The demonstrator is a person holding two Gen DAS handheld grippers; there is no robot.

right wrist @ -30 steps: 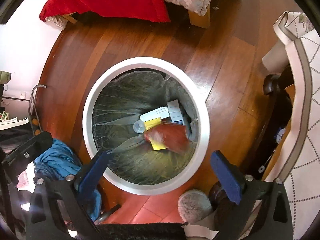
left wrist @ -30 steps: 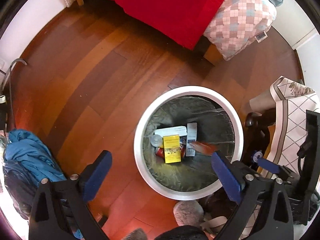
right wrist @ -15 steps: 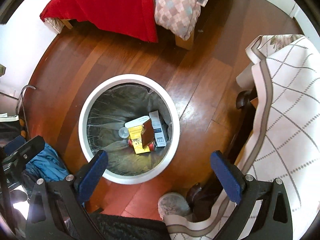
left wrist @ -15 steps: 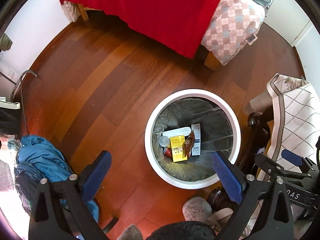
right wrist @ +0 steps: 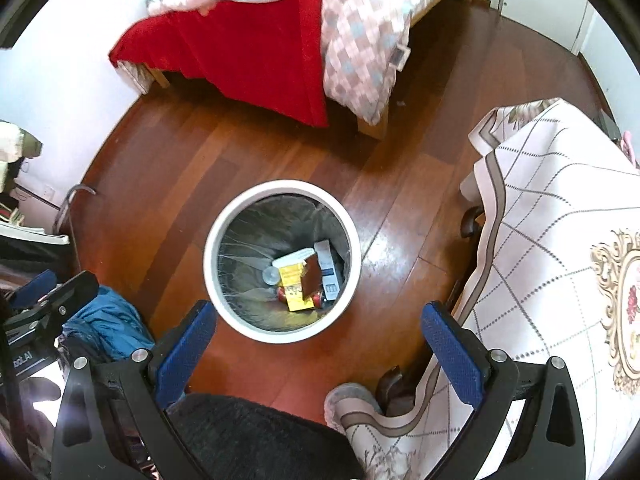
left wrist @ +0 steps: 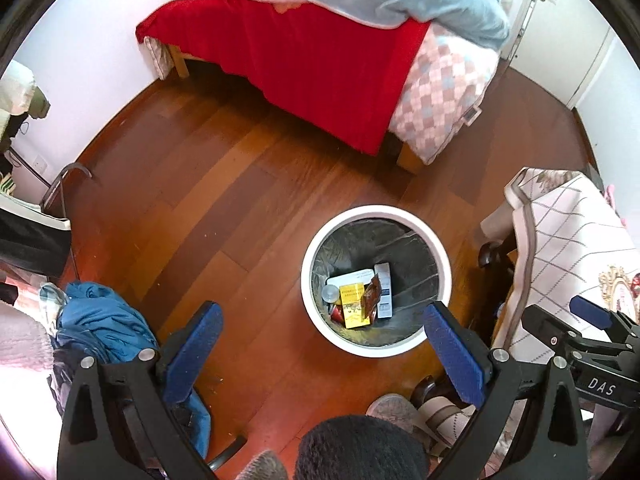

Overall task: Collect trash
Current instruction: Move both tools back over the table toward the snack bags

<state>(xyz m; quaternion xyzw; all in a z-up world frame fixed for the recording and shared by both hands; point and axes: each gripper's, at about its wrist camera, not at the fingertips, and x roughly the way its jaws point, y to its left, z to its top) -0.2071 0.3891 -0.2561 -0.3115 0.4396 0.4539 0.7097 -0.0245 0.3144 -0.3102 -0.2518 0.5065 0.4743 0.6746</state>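
Both grippers hold nothing: left gripper (left wrist: 322,346) jaws spread wide, right gripper (right wrist: 318,344) jaws spread wide too; trash bin (left wrist: 440,258) sits on the wood floor ahead of both, just past the left gripper's right-hand jaw, and between and beyond the right gripper's two jaws; inside the liner: yellow box (right wrist: 295,286), brown wrapper (right wrist: 312,276) lying across it, white-blue carton (right wrist: 329,270), a flat white box (right wrist: 292,258), a clear lid (right wrist: 270,277), something red underneath, can't tell what.

Judgement: floor around the bin looks free of loose trash, so collection seems near done or needs a search elsewhere.

Risks from here: blue garment (left wrist: 102,328) beside the left jaw could get mistaken for trash or snagged on a low sweep; patterned cloth (right wrist: 560,248) hangs close outside the right jaw, easy to catch a finger in; bin is light-looking, a jaw knocking the rim could tip it and spill everything.
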